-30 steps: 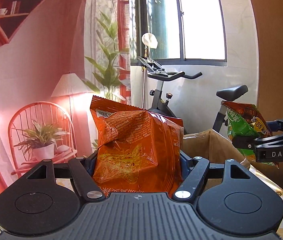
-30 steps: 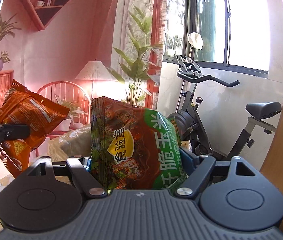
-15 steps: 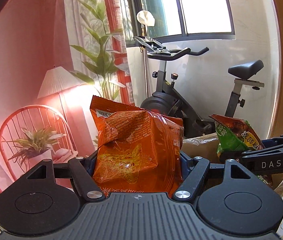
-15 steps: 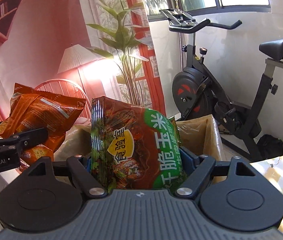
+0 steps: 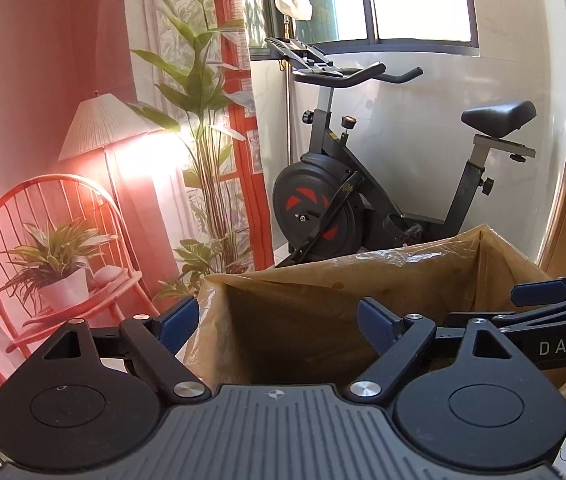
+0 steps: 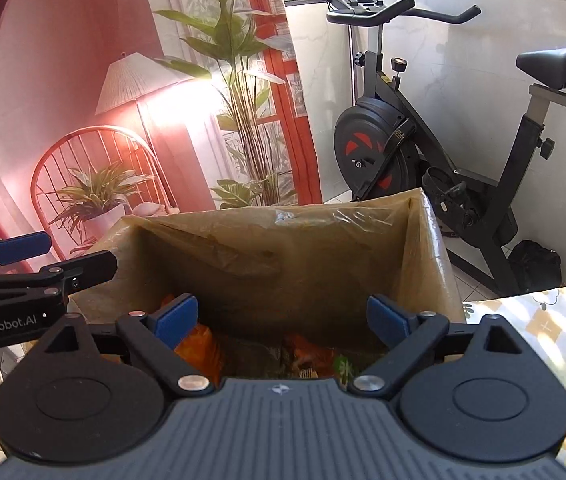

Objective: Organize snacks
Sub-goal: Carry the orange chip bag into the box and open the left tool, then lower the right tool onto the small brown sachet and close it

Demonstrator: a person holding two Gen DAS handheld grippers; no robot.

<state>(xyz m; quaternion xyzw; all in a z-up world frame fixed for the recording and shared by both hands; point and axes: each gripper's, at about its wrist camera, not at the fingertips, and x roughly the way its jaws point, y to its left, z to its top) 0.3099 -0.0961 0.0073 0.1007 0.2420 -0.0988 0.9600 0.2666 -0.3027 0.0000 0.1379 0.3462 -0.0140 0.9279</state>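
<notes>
Both grippers opening, empty; snack bags (image 6: 199, 350) half-hidden in box (image 6: 283, 236).

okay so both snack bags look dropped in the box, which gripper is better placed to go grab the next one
Right, narrowly. Both the left gripper and right gripper hang empty over the lined box, jaws opening. Only the right view shows open tabletop beside it; no further snack is visible.

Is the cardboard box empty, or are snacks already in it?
Not empty: the right wrist view shows an orange bag and a green-and-red bag down inside the box.
</notes>
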